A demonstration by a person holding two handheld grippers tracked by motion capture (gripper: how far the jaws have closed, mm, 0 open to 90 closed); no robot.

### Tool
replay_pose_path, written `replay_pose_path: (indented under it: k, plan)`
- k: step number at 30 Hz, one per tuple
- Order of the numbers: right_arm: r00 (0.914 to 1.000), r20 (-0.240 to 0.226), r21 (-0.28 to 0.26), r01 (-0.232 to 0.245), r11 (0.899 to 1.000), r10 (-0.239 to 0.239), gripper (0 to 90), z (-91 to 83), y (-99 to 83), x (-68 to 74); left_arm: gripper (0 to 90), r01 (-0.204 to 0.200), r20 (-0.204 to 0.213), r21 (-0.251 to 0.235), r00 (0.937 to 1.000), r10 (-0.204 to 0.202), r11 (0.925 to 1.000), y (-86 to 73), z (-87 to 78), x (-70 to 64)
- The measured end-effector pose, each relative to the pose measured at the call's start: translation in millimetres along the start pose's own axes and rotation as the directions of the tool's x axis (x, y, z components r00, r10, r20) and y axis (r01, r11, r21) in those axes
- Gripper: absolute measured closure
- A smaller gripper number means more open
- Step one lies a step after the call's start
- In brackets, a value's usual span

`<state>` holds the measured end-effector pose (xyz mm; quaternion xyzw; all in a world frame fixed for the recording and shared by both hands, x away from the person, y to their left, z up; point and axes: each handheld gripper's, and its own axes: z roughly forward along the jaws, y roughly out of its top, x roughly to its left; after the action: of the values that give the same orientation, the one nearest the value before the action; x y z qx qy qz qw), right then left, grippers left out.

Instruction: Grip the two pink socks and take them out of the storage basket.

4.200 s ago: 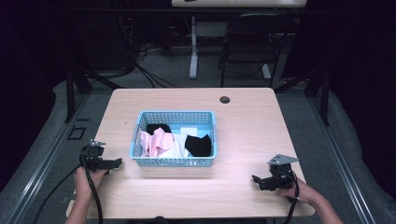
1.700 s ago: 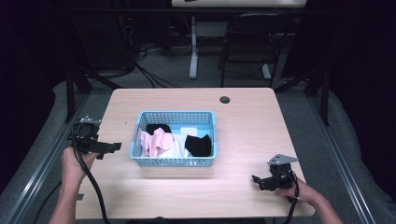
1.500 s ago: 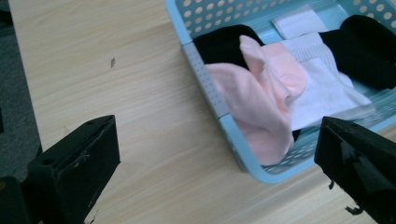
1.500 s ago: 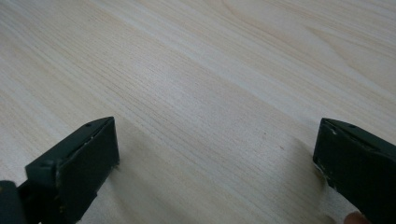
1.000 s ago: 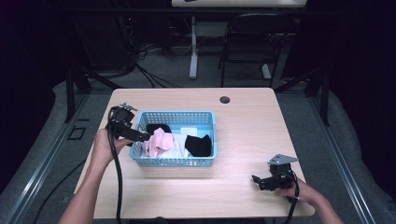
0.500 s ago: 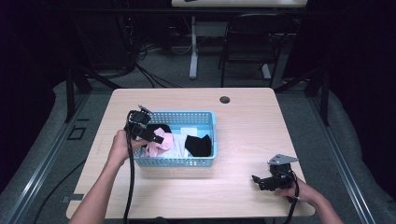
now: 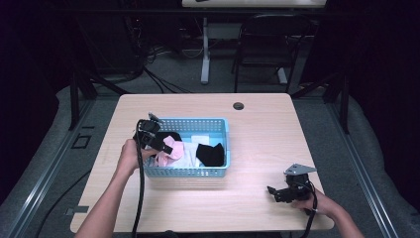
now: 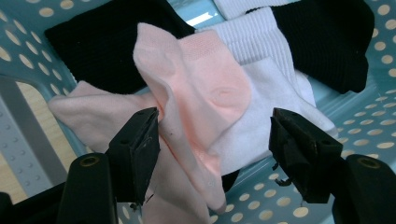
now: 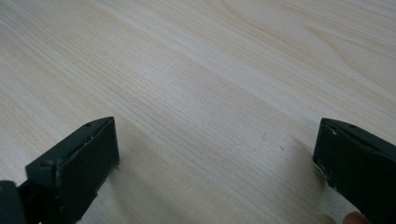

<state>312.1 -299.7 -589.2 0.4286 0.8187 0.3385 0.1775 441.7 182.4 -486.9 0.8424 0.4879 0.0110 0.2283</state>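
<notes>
Lower end of the pink sock (image 8: 196, 107) past the frame's bottom edge, behind the left claw (image 8: 217, 140).

Overhead forward-down; two close tongs-mounted views

Room dim, dark all round; overhead light falls on the tabletop (image 7: 257, 129), evenly lit, mild sheen. Soft short shadows under the basket (image 7: 213, 171). High view slightly soft and grainy. Close tool views sharper; pale socks (image 8: 205, 93) near overexposed, near edges blurred.
</notes>
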Motion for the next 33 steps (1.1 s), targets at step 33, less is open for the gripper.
replay_pose_path:
  k: [33]
  plan:
    - [1.0, -0.001, 0.0, 0.0, 1.0, 0.0, 0.0, 0.0, 0.0, 0.0, 39.8, -0.021, -0.016, 0.079, 0.9996, 0.023, 0.9966, 14.9, 28.3, -4.1]
